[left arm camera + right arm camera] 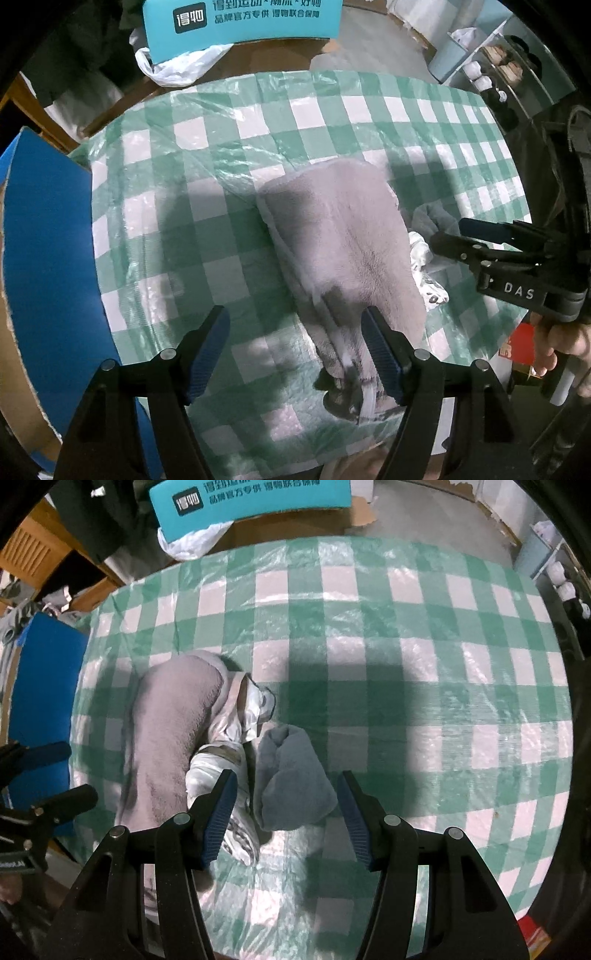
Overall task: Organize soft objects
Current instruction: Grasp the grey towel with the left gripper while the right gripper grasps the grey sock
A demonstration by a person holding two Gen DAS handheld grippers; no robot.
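Green-and-white checked plastic sheeting [369,635] covers the worktop, with a teal box [240,18] at the far edge and a blue board [48,240] off to the left. Three soft things lie bunched together near the middle: a grey plush piece [343,229], a crumpled white printed cloth [236,720] and a bluish-grey rolled towel [291,775] just to its right, all touching.

The left tool [295,354] hangs over the near end of the plush piece, jaws spread wide and empty; its right pad overlaps the plush, its left pad sits over bare sheeting. The right tool [286,816] stands about half open above the towel, gripping nothing, with its left pad over the white cloth.

Judged risks: the right tool could pinch cloth and towel together, since its left pad overlaps both. The left tool, off-centre, may catch only a thin edge of plush and lose it on lifting. Either tool could snag the loose sheeting and drag everything. The tools are also near each other and could collide.
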